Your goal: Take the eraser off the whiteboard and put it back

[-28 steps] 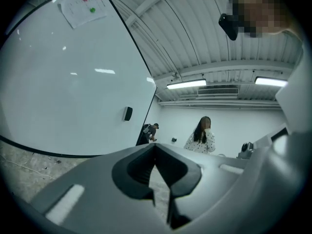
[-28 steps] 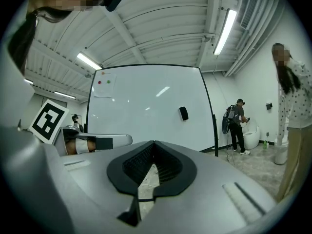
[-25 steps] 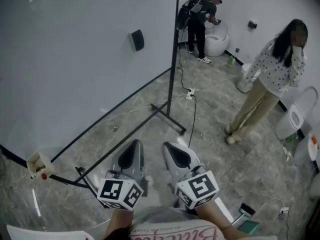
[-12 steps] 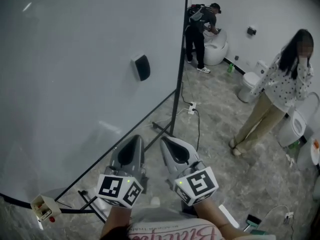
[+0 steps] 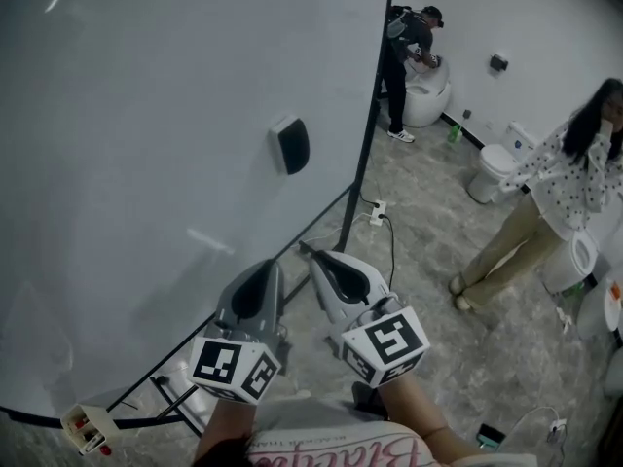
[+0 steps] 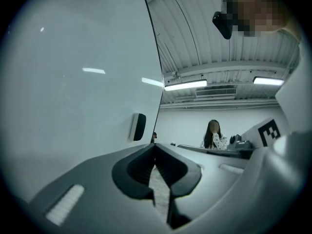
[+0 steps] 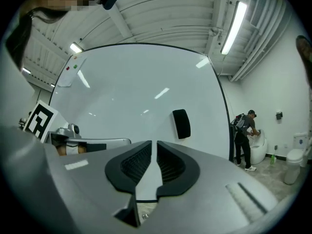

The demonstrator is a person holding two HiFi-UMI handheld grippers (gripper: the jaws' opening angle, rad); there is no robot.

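My left tongs [image 5: 265, 272] and right tongs [image 5: 319, 261] are both pressed together and empty. The black eraser [image 5: 290, 145] clings to the whiteboard [image 5: 146, 163], well ahead. I'd spread the right pair before arriving, then straddle the eraser's narrow sides squarely.

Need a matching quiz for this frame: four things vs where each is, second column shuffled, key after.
1. eraser
2. backpack person
3. dotted-top person
4. power strip

A. on the floor by the board's post
B. stuck on the whiteboard
C. at the far toilet
D. standing at right, hand to face

Pairs: 1-B; 2-C; 3-D; 4-A
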